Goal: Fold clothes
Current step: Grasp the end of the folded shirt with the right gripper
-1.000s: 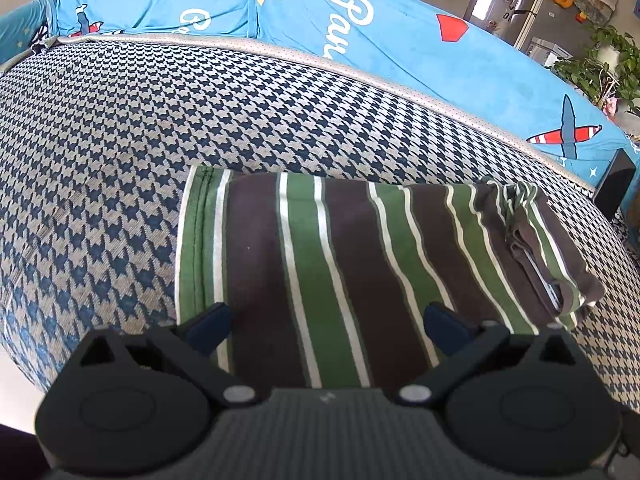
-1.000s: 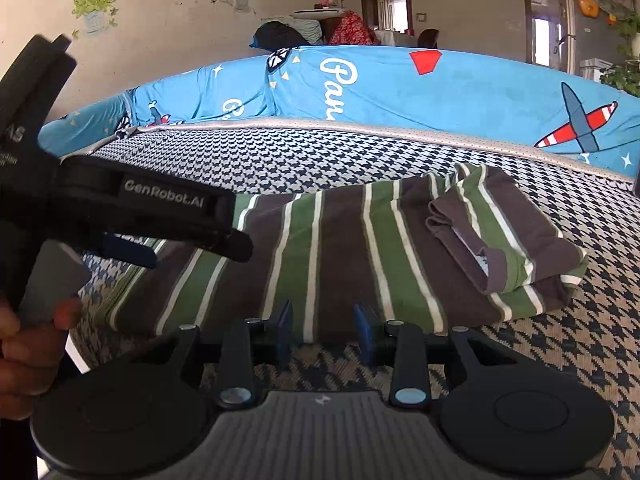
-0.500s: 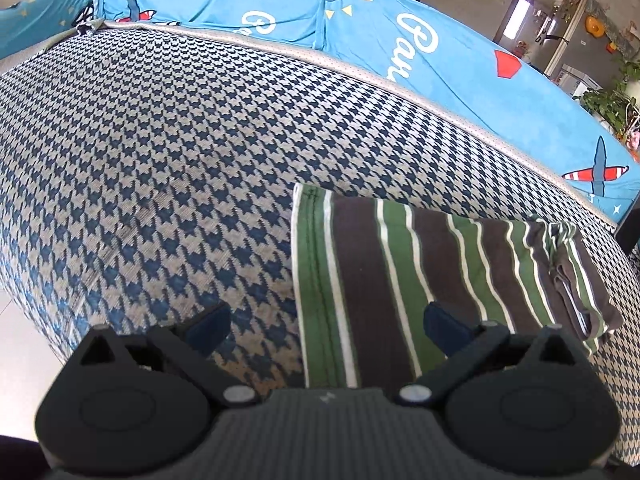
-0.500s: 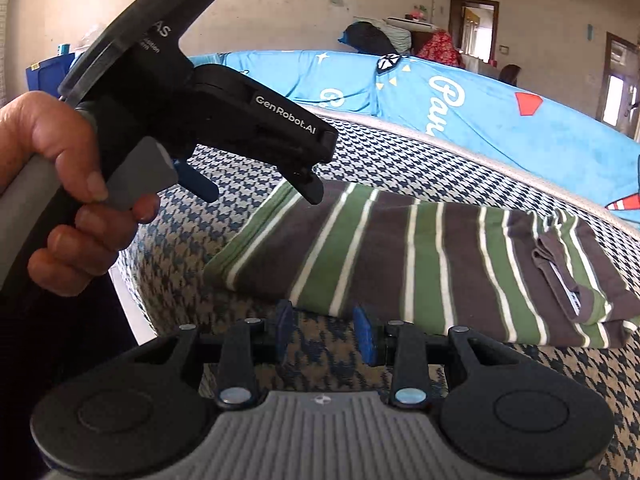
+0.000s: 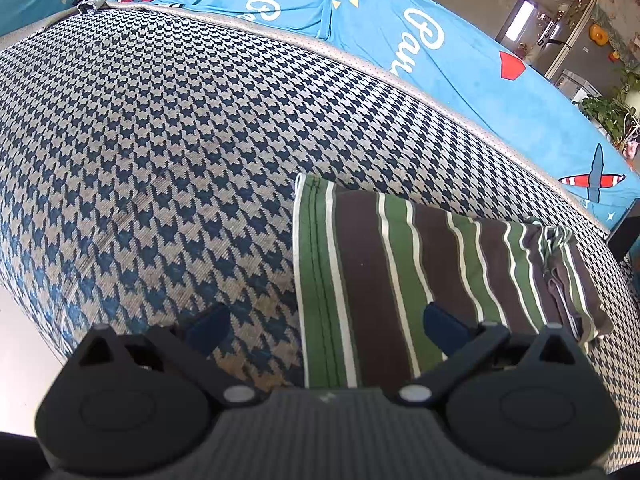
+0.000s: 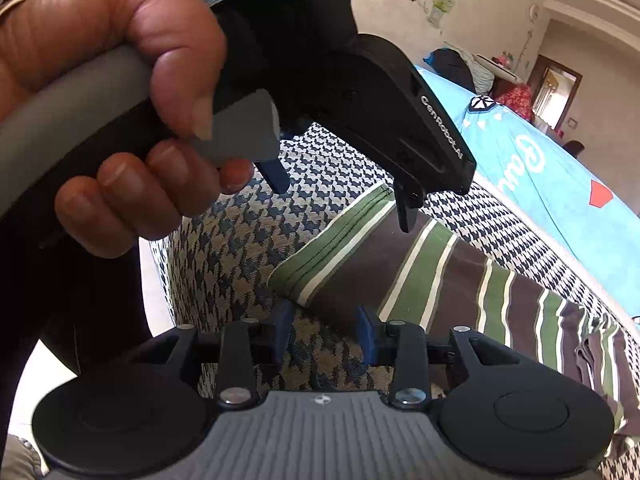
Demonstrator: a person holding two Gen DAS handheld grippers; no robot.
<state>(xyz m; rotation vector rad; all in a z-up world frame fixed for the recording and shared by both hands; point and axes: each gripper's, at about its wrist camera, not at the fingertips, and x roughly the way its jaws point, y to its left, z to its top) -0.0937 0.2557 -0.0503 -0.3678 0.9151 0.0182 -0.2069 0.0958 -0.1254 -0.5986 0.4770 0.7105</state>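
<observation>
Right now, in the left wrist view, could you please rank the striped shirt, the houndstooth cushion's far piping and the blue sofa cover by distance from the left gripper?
1. Striped shirt, under the left gripper, right side.
2. Piping, across the middle.
3. Blue sofa cover, behind, along the top.

Left tool (image 5: 325, 326) wide open, right tool (image 6: 323, 330) slightly parted, both empty.

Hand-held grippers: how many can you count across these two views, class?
2. The left hand-held gripper hangs open over the striped shirt's hemmed end; the right hand-held gripper is open at the shirt's near corner.
</observation>
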